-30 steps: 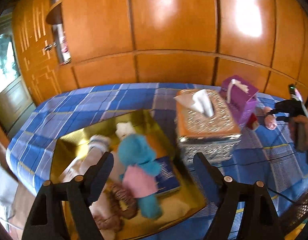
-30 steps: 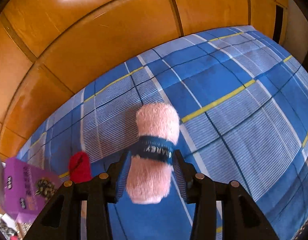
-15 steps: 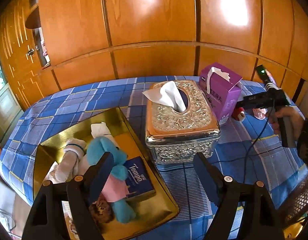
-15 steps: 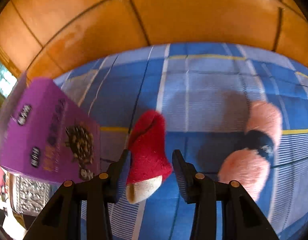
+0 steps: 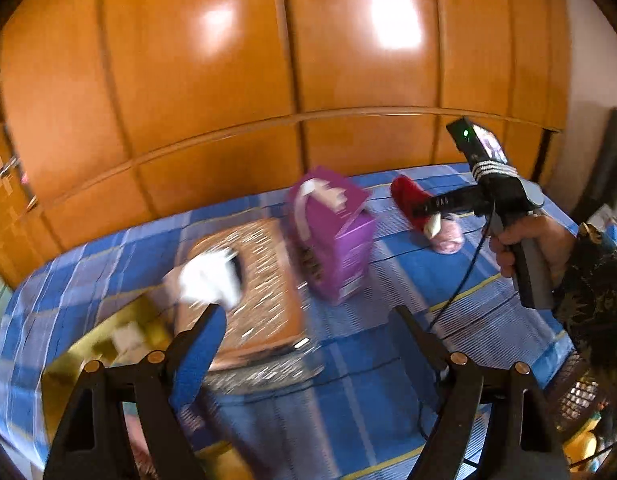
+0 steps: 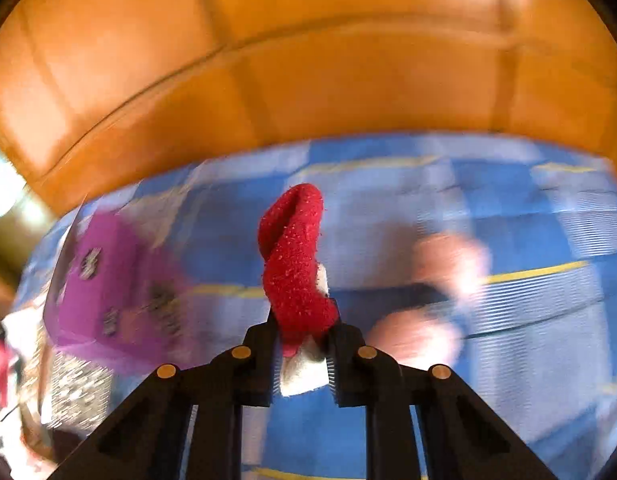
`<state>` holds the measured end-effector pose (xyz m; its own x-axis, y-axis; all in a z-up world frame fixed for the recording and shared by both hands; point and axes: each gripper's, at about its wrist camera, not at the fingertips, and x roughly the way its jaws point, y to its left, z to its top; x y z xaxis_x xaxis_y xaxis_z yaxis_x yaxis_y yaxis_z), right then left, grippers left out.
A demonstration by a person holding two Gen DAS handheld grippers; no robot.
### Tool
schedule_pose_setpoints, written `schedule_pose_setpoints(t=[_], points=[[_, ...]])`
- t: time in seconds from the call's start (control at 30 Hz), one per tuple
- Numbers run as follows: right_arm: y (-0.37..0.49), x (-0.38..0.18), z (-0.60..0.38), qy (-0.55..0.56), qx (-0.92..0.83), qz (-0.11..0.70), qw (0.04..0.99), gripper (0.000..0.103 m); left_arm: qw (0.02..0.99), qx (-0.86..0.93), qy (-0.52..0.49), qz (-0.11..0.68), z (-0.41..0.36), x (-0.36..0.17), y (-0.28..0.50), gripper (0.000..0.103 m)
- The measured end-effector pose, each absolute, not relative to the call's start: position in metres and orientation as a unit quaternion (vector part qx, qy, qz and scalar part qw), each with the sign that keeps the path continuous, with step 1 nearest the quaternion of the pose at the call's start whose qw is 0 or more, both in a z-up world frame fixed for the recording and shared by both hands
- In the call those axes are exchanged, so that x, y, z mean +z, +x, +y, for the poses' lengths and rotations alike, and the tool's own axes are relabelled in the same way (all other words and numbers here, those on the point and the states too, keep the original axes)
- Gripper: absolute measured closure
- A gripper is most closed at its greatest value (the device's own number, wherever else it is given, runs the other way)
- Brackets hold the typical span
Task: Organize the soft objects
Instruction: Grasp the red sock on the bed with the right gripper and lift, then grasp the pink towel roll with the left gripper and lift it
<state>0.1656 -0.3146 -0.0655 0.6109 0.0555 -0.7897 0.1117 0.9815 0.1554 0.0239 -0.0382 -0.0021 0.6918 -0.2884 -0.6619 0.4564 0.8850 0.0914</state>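
Note:
My right gripper (image 6: 302, 344) is shut on a red and white sock (image 6: 294, 260) and holds it above the blue checked cloth. The same gripper (image 5: 422, 210) and red sock (image 5: 408, 200) show at the right in the left wrist view. A pink rolled towel (image 6: 436, 292) lies on the cloth just right of the sock, blurred; it also shows in the left wrist view (image 5: 448, 236). My left gripper (image 5: 308, 328) is open and empty, above the cloth near the ornate tissue box (image 5: 248, 292). The gold tray (image 5: 88, 356) lies at the lower left.
A purple tissue box (image 5: 332, 232) stands between the ornate box and the right gripper; it is at the left in the right wrist view (image 6: 116, 280). Orange wood panels (image 5: 268, 60) back the table. A cable (image 5: 460, 280) trails across the cloth.
My right gripper closed on the red sock and lifted it off the cloth. My left gripper swung right, so the gold tray slid to the lower left.

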Motion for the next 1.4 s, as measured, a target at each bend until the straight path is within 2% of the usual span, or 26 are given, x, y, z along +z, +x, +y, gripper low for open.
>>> schedule_pose_setpoints(t=[0.17, 0.33, 0.53, 0.77, 1.0, 1.03, 1.07, 1.23, 1.4], points=[[0.133, -0.063, -0.393, 0.134, -0.181, 0.435, 0.872, 0.086, 0.893, -0.262, 0.144, 0.337, -0.098, 0.0, 0.041, 0.019], [0.118, -0.086, -0.449, 0.255, -0.233, 0.454, 0.821, 0.086, 0.871, -0.307, 0.154, 0.352, -0.166, -0.014, 0.065, 0.019], [0.115, -0.096, -0.459, 0.291, -0.243, 0.467, 0.799, 0.085, 0.845, -0.324, 0.165, 0.392, -0.233, -0.051, 0.105, 0.024], [0.114, -0.109, -0.466, 0.326, -0.238, 0.48, 0.779, 0.083, 0.817, -0.327, 0.19, 0.435, -0.294, -0.098, 0.15, 0.039], [0.118, -0.12, -0.468, 0.333, -0.239, 0.492, 0.768, 0.083, 0.789, -0.329, 0.2, 0.479, -0.334, -0.14, 0.186, 0.039], [0.121, -0.121, -0.468, 0.329, -0.239, 0.493, 0.769, 0.083, 0.785, -0.328, 0.202, 0.485, -0.338, -0.145, 0.19, 0.046], [0.123, -0.122, -0.467, 0.323, -0.24, 0.495, 0.77, 0.082, 0.778, -0.329, 0.206, 0.494, -0.343, -0.152, 0.193, 0.061], [0.132, -0.125, -0.464, 0.309, -0.241, 0.498, 0.774, 0.082, 0.775, -0.326, 0.182, 0.51, -0.345, -0.151, 0.2, 0.069], [0.135, -0.123, -0.455, 0.288, -0.237, 0.5, 0.782, 0.082, 0.791, -0.311, 0.136, 0.508, -0.335, -0.11, 0.219, 0.069]])
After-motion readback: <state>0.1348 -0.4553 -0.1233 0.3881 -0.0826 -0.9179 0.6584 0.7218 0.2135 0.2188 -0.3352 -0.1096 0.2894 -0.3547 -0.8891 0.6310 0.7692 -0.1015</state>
